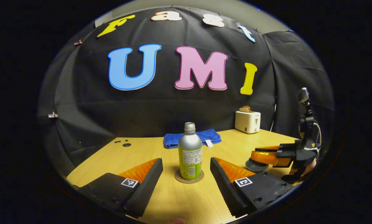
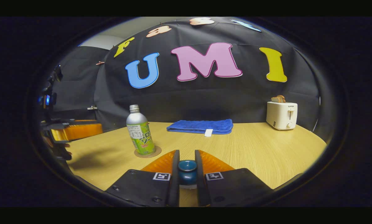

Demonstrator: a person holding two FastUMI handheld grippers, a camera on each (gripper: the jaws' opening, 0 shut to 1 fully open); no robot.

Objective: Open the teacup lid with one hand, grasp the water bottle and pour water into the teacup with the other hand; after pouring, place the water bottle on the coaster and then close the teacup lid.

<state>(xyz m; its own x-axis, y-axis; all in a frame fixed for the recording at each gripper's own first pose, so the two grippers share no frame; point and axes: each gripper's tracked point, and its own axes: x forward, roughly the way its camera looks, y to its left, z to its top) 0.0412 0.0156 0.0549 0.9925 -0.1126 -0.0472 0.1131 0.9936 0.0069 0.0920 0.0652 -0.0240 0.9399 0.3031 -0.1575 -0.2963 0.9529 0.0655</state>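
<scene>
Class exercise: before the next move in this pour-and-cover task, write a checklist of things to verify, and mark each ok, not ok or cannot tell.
1. Water bottle upright on the coaster: ok.
2. Left claw open, fingers either side of the bottle, not touching: ok.
3. Right claw closed on the lid knob: ok.
4. Lid seated back on the teacup: cannot tell.
5. Water in the teacup: cannot tell.
6. Blue towel and toaster well away from both claws: ok.
</scene>
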